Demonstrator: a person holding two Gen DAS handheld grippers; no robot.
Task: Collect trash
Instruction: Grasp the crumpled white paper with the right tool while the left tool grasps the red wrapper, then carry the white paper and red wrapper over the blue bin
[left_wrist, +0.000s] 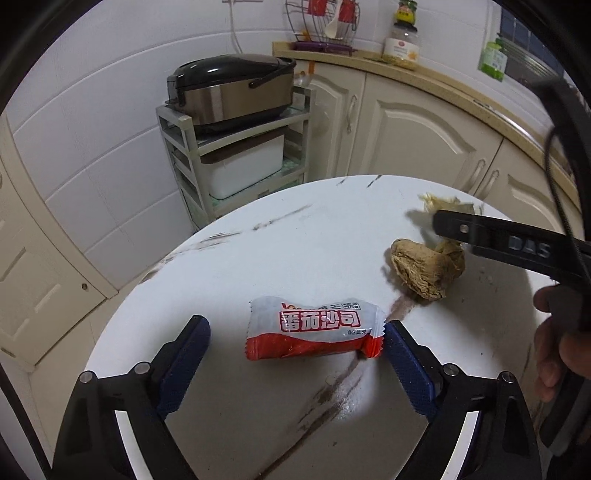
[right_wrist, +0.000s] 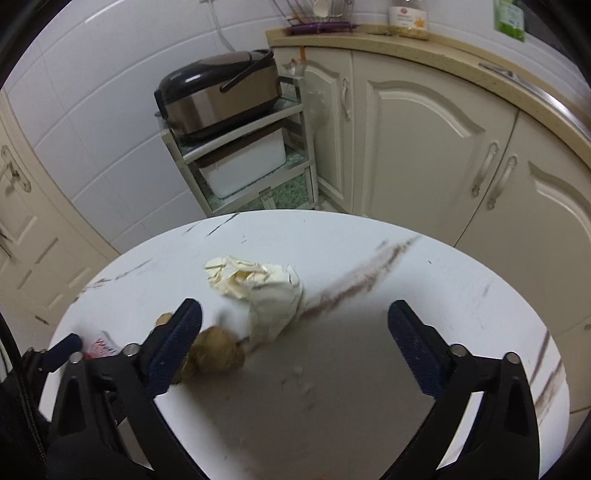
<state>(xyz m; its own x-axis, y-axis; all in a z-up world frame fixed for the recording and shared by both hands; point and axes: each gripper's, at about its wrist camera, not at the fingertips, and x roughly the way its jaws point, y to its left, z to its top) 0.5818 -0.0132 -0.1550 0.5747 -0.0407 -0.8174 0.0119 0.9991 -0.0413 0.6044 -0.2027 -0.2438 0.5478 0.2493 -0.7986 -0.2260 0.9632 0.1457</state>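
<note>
A red and white sauce packet (left_wrist: 314, 330) lies on the round white marble table (left_wrist: 295, 240), between the wide-open fingers of my left gripper (left_wrist: 295, 336); its right end touches the right pad. A brown crumpled wad (left_wrist: 424, 269) lies to its right. My right gripper (right_wrist: 293, 321) is open and empty above the table; its finger (left_wrist: 480, 236) shows in the left wrist view over the wad. In the right wrist view the brown wad (right_wrist: 218, 354) sits by the left finger, a crumpled cream paper (right_wrist: 258, 288) lies ahead, and the packet (right_wrist: 101, 347) peeks out at far left.
A rice cooker (left_wrist: 229, 92) sits on a grey shelf rack (left_wrist: 236, 155) beyond the table. Cream cabinets (right_wrist: 424, 147) and a counter with jars (left_wrist: 402, 44) run along the right. The table edge curves close on all sides.
</note>
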